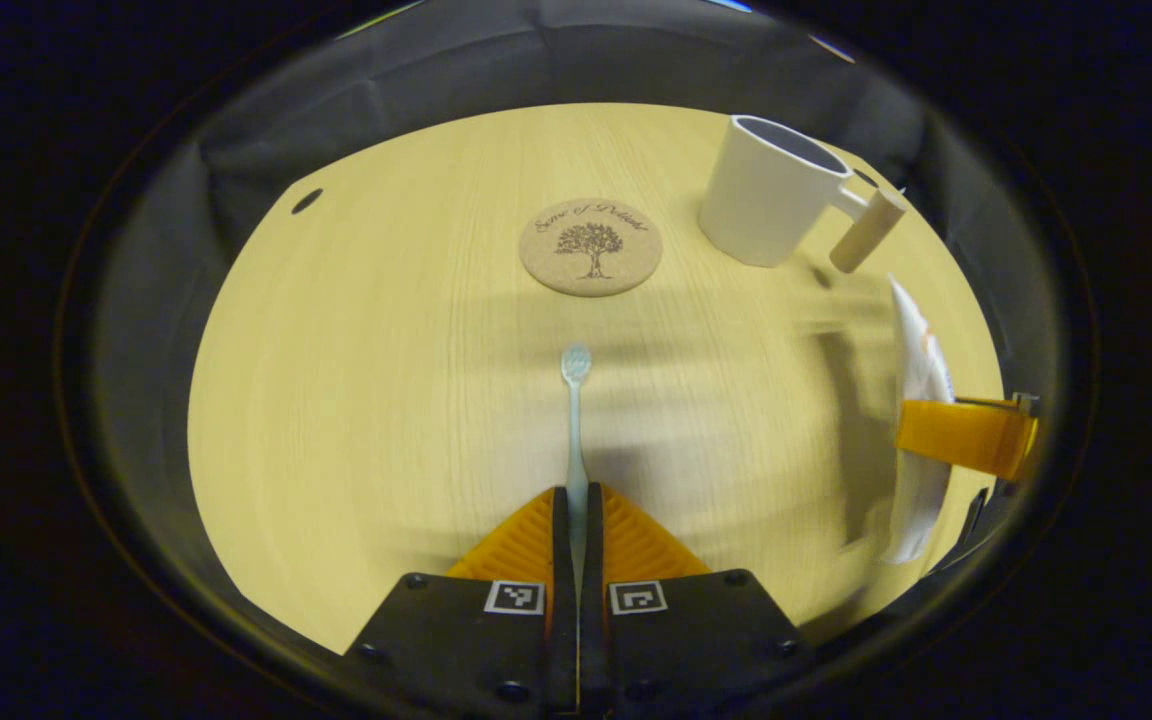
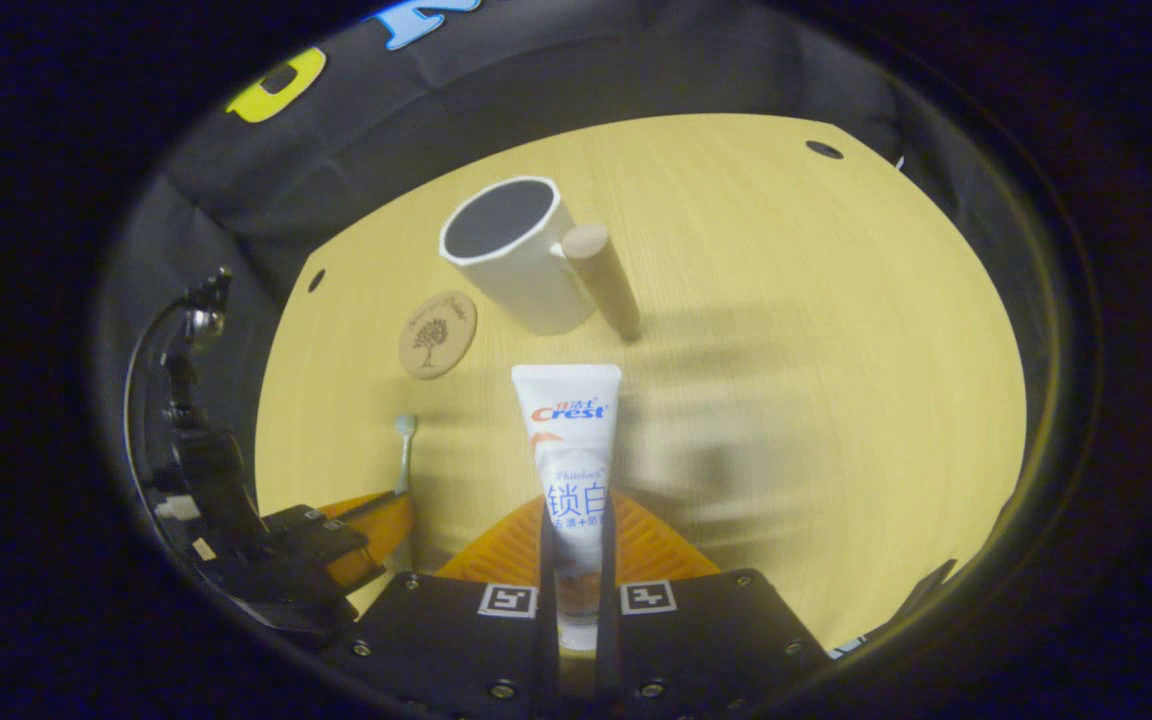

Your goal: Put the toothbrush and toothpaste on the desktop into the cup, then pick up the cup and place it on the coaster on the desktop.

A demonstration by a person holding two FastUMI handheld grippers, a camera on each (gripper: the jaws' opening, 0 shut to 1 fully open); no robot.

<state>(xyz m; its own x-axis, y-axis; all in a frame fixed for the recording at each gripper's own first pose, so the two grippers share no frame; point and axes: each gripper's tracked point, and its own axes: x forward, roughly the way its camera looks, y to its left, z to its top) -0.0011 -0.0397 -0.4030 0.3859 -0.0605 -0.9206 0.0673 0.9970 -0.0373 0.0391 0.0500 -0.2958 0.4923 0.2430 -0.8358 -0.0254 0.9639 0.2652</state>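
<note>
A pale, straw-coloured desk (image 1: 376, 400) with a fine straight wood grain spread across both views. Its surface was smooth and matte, and soft blurred shadows lay across its right part in the left gripper view. Small dark round holes (image 1: 306, 201) sat near its far corners; in the right gripper view one hole (image 2: 824, 150) showed at the far right and another (image 2: 316, 280) at the left edge. Behind the desk hung the booth's wall (image 1: 496, 70), a dark cloth, creased and folded, closing round the far edge. The light was warm and dim, brightest on the middle of the desk.
</note>
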